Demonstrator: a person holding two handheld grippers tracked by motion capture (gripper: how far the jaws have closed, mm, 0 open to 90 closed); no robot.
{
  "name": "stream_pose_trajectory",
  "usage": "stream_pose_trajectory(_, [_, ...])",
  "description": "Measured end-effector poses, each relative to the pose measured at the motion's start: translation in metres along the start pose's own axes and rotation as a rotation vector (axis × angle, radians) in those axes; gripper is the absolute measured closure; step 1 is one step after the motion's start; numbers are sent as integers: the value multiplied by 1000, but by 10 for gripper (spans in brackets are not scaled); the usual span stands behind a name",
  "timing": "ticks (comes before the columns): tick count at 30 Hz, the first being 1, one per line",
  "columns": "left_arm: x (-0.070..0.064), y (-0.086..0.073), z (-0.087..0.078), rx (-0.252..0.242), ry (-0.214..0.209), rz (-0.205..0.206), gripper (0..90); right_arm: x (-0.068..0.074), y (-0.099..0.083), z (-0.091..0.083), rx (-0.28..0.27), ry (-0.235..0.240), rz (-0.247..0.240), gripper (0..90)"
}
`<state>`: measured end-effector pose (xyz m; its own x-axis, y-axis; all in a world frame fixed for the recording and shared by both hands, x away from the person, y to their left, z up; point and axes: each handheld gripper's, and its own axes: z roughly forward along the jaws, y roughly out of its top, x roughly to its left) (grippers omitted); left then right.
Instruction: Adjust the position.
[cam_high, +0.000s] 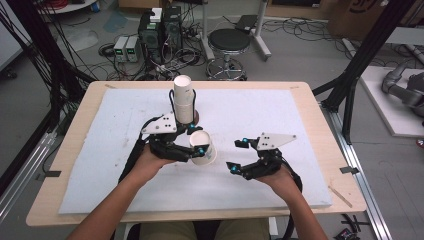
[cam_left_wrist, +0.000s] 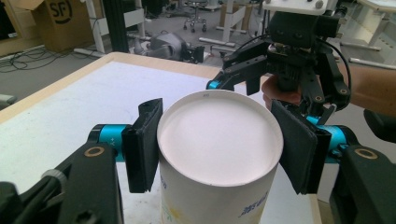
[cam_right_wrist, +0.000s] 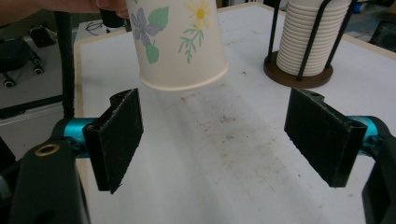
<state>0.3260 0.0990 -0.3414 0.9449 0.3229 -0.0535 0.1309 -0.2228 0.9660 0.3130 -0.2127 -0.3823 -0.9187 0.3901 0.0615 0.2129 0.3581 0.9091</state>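
paper cup (cam_left_wrist: 219, 154) clamped in left gripper (cam_left_wrist: 219, 144) | right gripper (cam_right_wrist: 229, 135) wide, empty

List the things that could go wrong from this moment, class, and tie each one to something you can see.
1. The left gripper clamps a thin paper cup by its sides; squeezing harder may crush it.
2. The cup is held off the white mat, mouth toward the person, so a loose grip may drop it.
3. The right gripper waits open nearby; a hasty handover could knock the cup, or the cup stack in its wire holder.
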Motion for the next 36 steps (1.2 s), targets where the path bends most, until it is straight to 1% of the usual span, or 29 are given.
stream_pose_trajectory(2, [0,0,0,-1,-2,-2,375,0,1,3,3,15,-5,197])
stream_pose_trajectory(4, [0,0,2,5,-16,-2,375,0,3,6,13,43,-5,197])
stream_pose_trajectory(7, [0,0,3,7,-24,0,375,0,5,11,16,52,-16,197])
stream_pose_trajectory(8, [-1,0,5,6,-36,-3,375,0,6,12,17,62,-15,197])
stream_pose_trajectory(9, [-1,1,5,10,-43,2,375,-1,6,13,17,67,-17,197])
stream_pose_trajectory(11, [-2,1,6,9,-49,0,375,-1,8,15,16,78,-22,197])
stream_pose_trajectory(12, [-3,1,8,12,-63,4,375,-1,9,17,17,86,-23,196])
stream_pose_trajectory(13, [-3,1,8,12,-63,4,375,-1,10,18,17,93,-23,197])
stream_pose_trajectory(14, [-3,2,10,13,-78,4,375,-1,11,19,19,104,-26,197])
stream_pose_trajectory(15, [-3,2,10,13,-78,4,375,-1,11,19,19,104,-26,197])
stream_pose_trajectory(16, [-4,2,12,11,-89,2,375,0,13,22,12,128,-26,197])
stream_pose_trajectory(17, [-4,2,12,11,-89,2,375,0,13,22,12,128,-26,197])
stream_pose_trajectory(18, [-5,3,14,7,-101,-3,375,0,15,25,20,145,-31,197])
stream_pose_trajectory(20, [-5,4,15,0,-117,-3,375,0,16,28,25,157,-31,197])
stream_pose_trajectory(22, [-6,4,15,0,-120,-3,375,0,16,31,32,172,-32,197])
stream_pose_trajectory(23, [-7,5,16,-5,-132,-7,375,0,16,32,31,179,-37,197])
stream_pose_trajectory(26, [-7,5,17,-9,-141,-9,375,1,17,35,21,196,-39,199])
stream_pose_trajectory(31, [-8,5,19,-16,-155,-13,375,2,18,37,14,208,-42,203])
stream_pose_trajectory(32, [-8,5,19,-16,-155,-11,375,2,18,38,11,218,-40,228])
stream_pose_trajectory(33, [-8,5,20,-19,-156,-14,375,2,18,38,11,218,-40,228])
stream_pose_trajectory(34, [-8,5,20,-17,-157,-11,376,2,18,39,7,236,-46,264])
stream_pose_trajectory(36, [-8,5,20,-15,-161,-12,376,2,17,39,8,235,-50,274])
